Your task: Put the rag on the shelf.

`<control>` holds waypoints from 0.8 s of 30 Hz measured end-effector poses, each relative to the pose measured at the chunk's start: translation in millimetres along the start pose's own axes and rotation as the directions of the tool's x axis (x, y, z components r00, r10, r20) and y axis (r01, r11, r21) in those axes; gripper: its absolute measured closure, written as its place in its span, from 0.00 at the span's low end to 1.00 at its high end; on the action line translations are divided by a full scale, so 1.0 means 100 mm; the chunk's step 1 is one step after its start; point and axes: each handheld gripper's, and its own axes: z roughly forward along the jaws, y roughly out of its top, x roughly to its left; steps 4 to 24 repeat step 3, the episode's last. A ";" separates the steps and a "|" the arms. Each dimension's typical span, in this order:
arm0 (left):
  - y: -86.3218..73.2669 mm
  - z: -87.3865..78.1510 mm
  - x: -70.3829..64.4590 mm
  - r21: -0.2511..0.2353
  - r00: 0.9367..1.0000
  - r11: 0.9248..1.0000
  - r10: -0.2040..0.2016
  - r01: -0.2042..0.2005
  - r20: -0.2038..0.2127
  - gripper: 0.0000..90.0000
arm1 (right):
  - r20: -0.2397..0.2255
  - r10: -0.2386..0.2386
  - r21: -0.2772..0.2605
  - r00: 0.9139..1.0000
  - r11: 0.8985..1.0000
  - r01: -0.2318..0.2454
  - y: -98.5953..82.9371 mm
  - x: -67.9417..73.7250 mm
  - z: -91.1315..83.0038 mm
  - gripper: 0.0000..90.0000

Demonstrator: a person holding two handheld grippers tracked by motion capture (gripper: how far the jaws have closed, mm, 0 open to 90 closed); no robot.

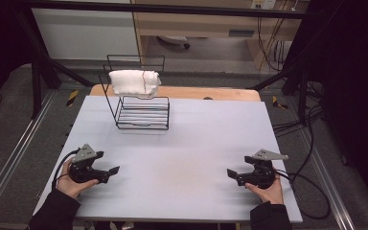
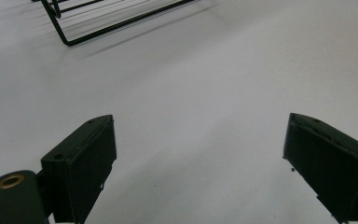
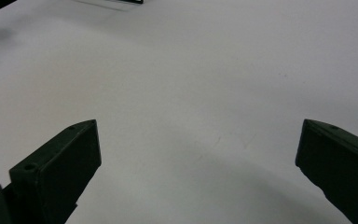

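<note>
A black wire rack (image 1: 141, 112) stands on the white table (image 1: 196, 139) at the back left, with a folded white towel (image 1: 134, 82) draped over its upper rail. My left gripper (image 1: 111, 173) rests near the front left edge, held by a hand, jaws wide apart with nothing between them. In the left gripper view its fingertips (image 2: 81, 163) frame bare table, and the rack's base (image 2: 102, 21) lies ahead at the top. My right gripper (image 1: 233, 176) sits at the front right, also open and empty, over bare table (image 3: 191, 93).
A wooden board edge (image 1: 220, 92) runs behind the table. Black cables (image 1: 311, 191) trail off the right side. Metal frame legs (image 1: 38, 72) and floor rails flank the table. The broad middle of the tabletop lies between the two grippers.
</note>
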 end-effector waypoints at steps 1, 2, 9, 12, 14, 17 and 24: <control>0.00 0.00 0.00 0.000 1.000 1.000 -0.002 0.002 0.000 0.10 | 0.001 -0.002 0.000 1.000 1.000 0.002 0.00 0.00 0.00 0.01; 0.00 0.00 0.00 0.000 1.000 1.000 -0.004 0.004 0.001 0.10 | 0.002 -0.003 0.000 1.000 1.000 0.003 0.00 0.00 0.00 0.01; 0.00 0.00 0.00 0.000 1.000 1.000 -0.004 0.004 0.001 0.10 | 0.001 -0.002 0.000 1.000 1.000 0.002 0.00 0.00 0.00 0.01; 0.00 0.00 0.00 0.000 1.000 1.000 -0.004 0.004 0.001 0.10 | 0.001 -0.002 0.000 1.000 1.000 0.002 0.00 0.00 0.00 0.01; 0.00 0.00 0.00 0.000 1.000 1.000 -0.004 0.004 0.001 0.10 | 0.001 -0.002 0.000 1.000 1.000 0.002 0.00 0.00 0.00 0.01; 0.00 0.00 0.00 0.000 1.000 1.000 -0.004 0.004 0.001 0.10 | 0.001 -0.002 0.000 1.000 1.000 0.002 0.00 0.00 0.00 0.01; 0.00 0.00 0.00 0.000 1.000 1.000 -0.004 0.004 0.001 0.10 | 0.001 -0.002 0.000 1.000 1.000 0.002 0.00 0.00 0.00 0.01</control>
